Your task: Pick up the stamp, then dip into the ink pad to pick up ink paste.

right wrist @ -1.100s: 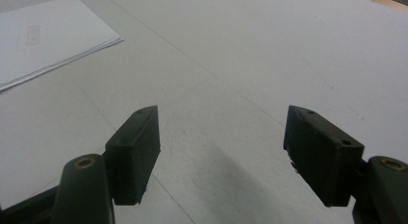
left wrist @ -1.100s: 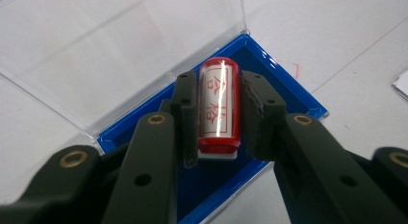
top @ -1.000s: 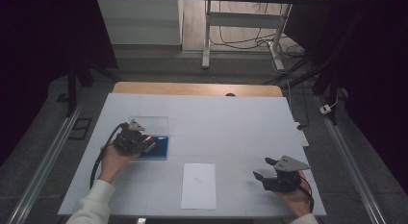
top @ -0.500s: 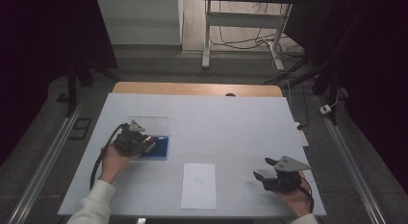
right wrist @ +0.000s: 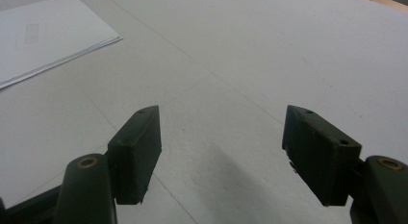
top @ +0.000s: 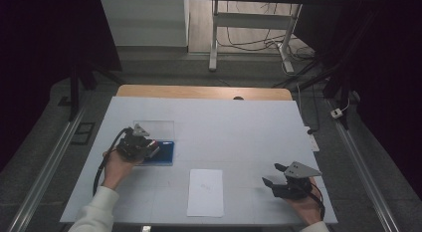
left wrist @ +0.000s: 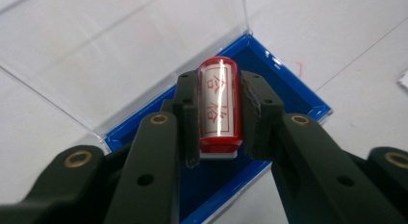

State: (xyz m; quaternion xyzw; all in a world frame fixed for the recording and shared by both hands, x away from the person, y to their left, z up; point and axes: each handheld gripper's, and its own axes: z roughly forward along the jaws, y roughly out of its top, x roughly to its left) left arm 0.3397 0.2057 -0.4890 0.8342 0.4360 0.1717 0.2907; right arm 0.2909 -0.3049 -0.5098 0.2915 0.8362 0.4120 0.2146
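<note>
So the left tool (left wrist: 219, 120) is clamped on a red stamp (left wrist: 220, 106), pads pinching its sides, right over the blue ink pad case (left wrist: 293, 96) with the clear lid (left wrist: 120, 51) flipped open behind it. The stamp's long axis runs along the jaws, pointing away from the hand, printing end toward the camera. The sheet of paper (top: 205, 192) lies on the white surface (top: 239, 127) to the right of the case and closer to the person, so the left hand probably carries the stamp that way next. The right tool (top: 277, 177) hovers by the paper's far side, jaws spread wide with nothing between them.
</note>
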